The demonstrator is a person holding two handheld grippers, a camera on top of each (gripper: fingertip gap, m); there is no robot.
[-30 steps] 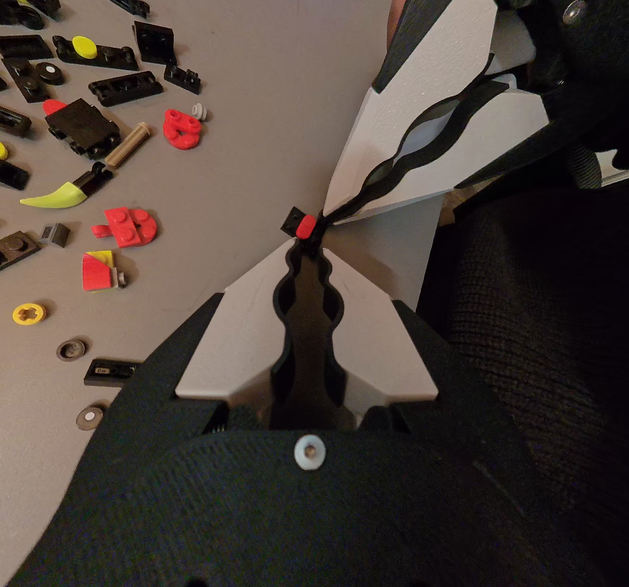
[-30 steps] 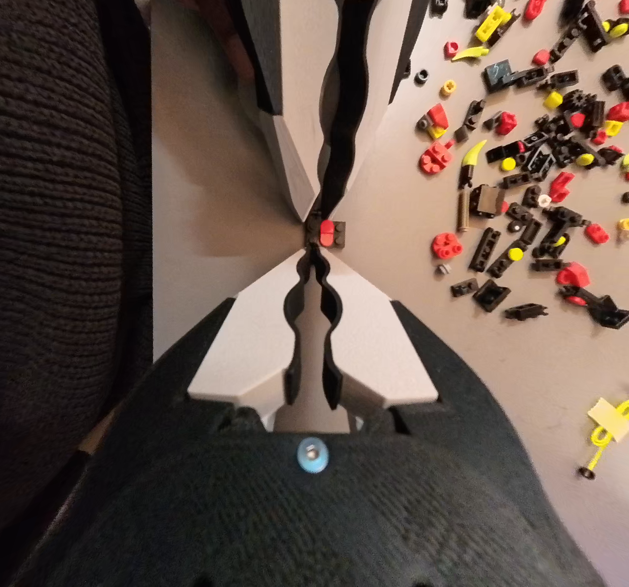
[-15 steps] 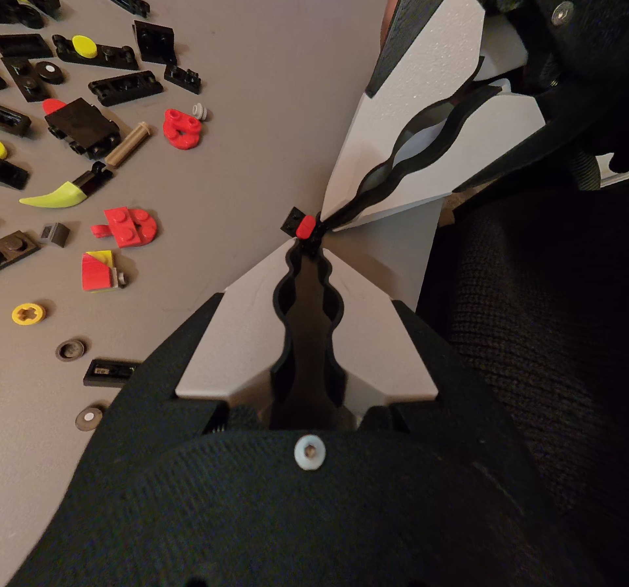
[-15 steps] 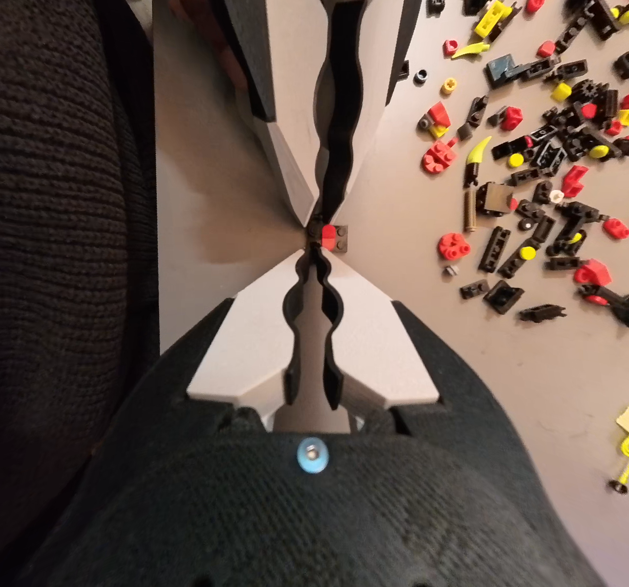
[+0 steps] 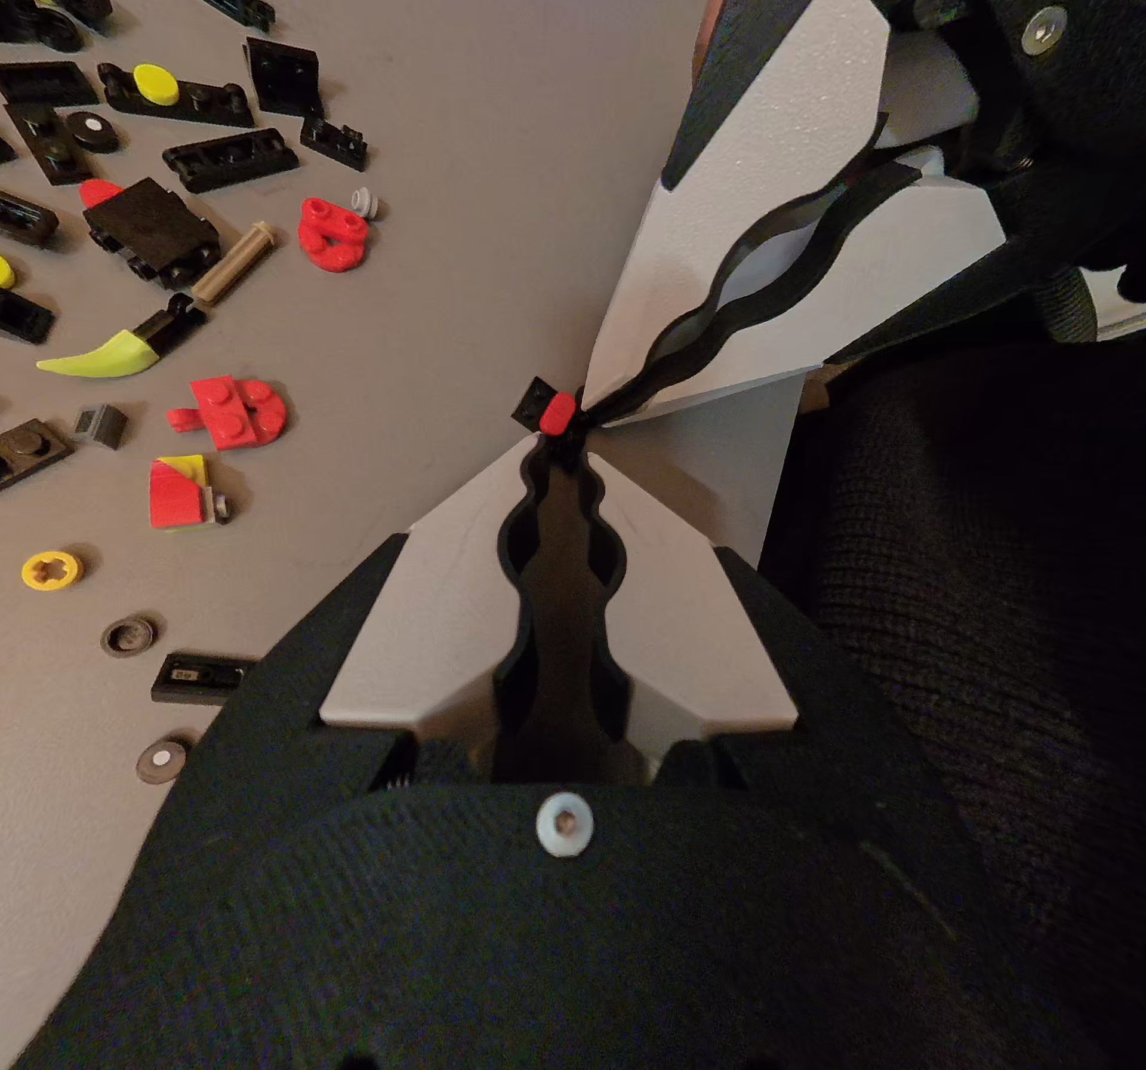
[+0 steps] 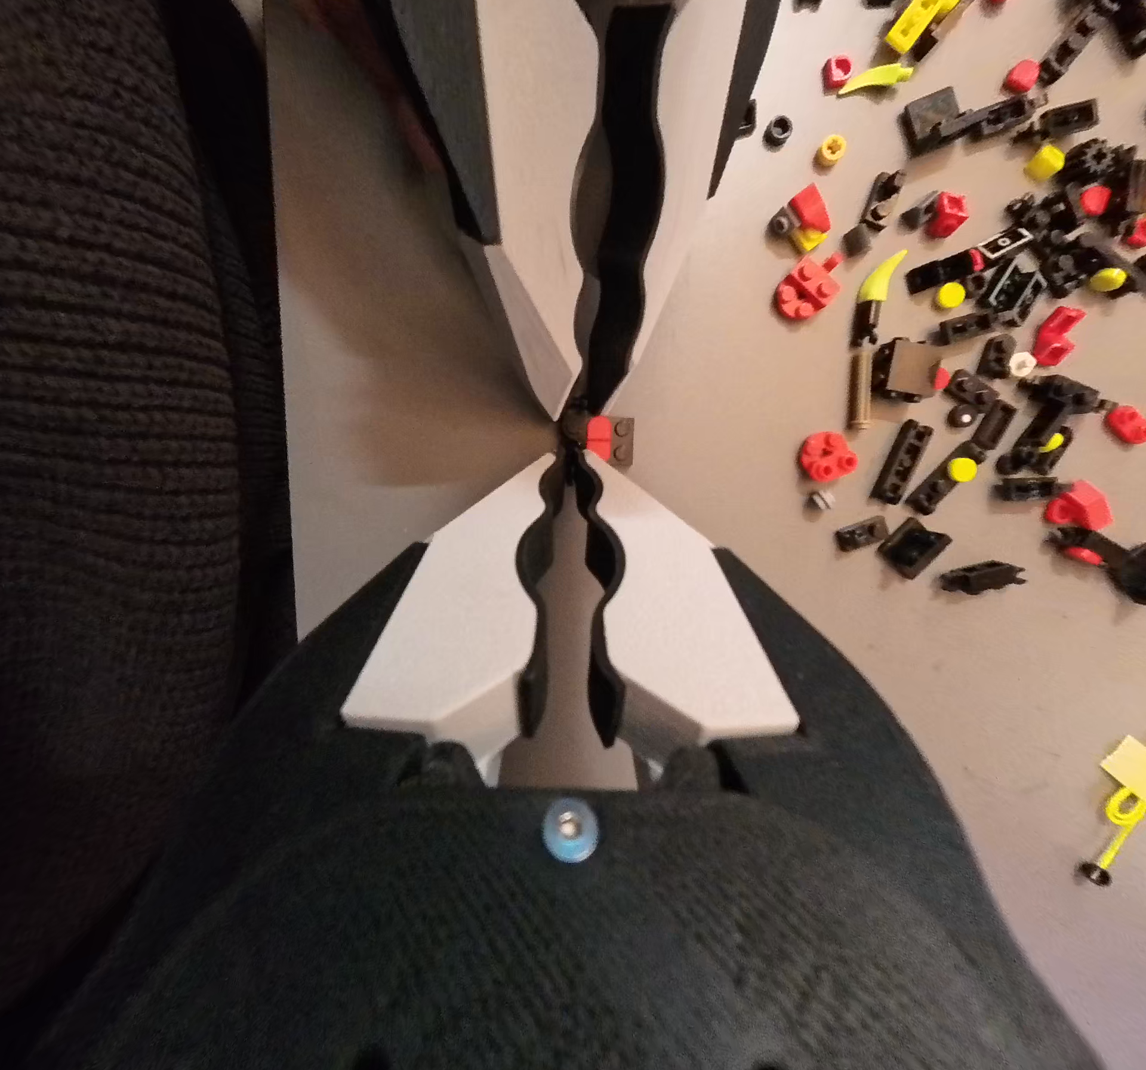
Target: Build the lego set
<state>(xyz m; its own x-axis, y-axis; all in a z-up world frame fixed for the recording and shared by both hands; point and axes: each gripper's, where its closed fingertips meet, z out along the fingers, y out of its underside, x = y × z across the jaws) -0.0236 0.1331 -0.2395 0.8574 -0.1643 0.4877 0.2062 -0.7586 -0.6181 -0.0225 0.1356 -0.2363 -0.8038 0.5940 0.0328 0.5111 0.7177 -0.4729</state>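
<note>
**Both grippers meet on one small brick assembly above a grey table**

A plain grey tabletop [image 5: 471, 109] fills the scene, with its near edge just beside your dark knitted clothing [image 5: 961, 606]. Loose building bricks in black, red and yellow lie scattered across it, well apart from the fingertips.

Your left gripper [image 5: 561, 451] and right gripper [image 6: 573, 463] come together tip to tip over the bare table near its edge. Between them sits a small assembly: a black studded plate [image 5: 532, 404] carrying a red rounded tile [image 5: 557, 413]. The left gripper's fingers are drawn in narrow on the dark end of that assembly. The right gripper's fingers are pinched tight at its tip, against the same dark end; whether it truly grips the piece or merely presses against it is hard to tell. The plate's studded end pokes out free to one side.

Nearest in the scatter are a red rounded plate with a clip [image 5: 232, 413], a red round-lobed piece [image 5: 332, 234] beside a tiny grey stud [image 5: 366, 201], and a lime-yellow claw [image 5: 99, 358].
</note>
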